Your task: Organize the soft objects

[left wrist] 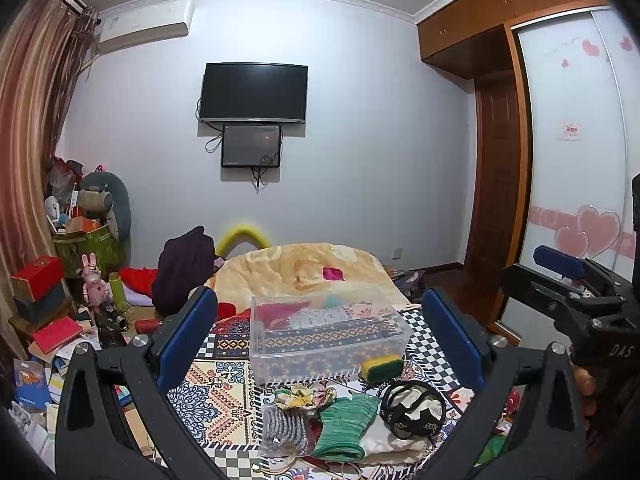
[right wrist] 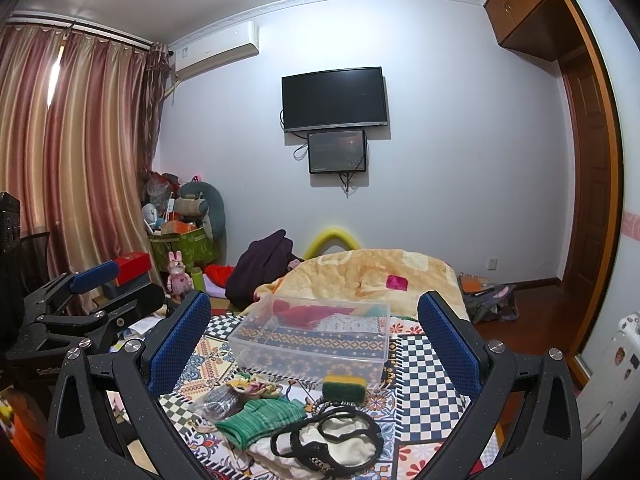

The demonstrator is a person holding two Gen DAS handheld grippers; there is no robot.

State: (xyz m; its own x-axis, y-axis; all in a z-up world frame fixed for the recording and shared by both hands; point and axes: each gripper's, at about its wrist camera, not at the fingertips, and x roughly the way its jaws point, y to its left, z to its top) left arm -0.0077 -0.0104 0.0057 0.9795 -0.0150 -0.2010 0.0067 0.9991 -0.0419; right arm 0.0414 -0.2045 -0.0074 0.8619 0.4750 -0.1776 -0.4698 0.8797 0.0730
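A clear plastic box (left wrist: 332, 336) (right wrist: 312, 340) stands on the patterned bedcover (left wrist: 216, 392). In front of it lie a yellow-green sponge (left wrist: 382, 368) (right wrist: 345, 387), a green ribbed cloth (left wrist: 346, 426) (right wrist: 260, 420), a grey knit cloth (left wrist: 284, 428), a floral scrunchie (left wrist: 304, 396) (right wrist: 252, 386) and a white pouch with black straps (left wrist: 414, 408) (right wrist: 332, 440). My left gripper (left wrist: 320, 332) is open and empty above these items. My right gripper (right wrist: 314, 340) is open and empty too; it shows at the right of the left wrist view (left wrist: 568, 276).
A beige quilt (left wrist: 304, 272) lies behind the box with a dark garment (left wrist: 184, 268) to its left. Cluttered boxes, a pink rabbit toy (left wrist: 94, 284) and a green bin (left wrist: 90, 248) stand at the left. A wardrobe (left wrist: 576, 160) is at the right.
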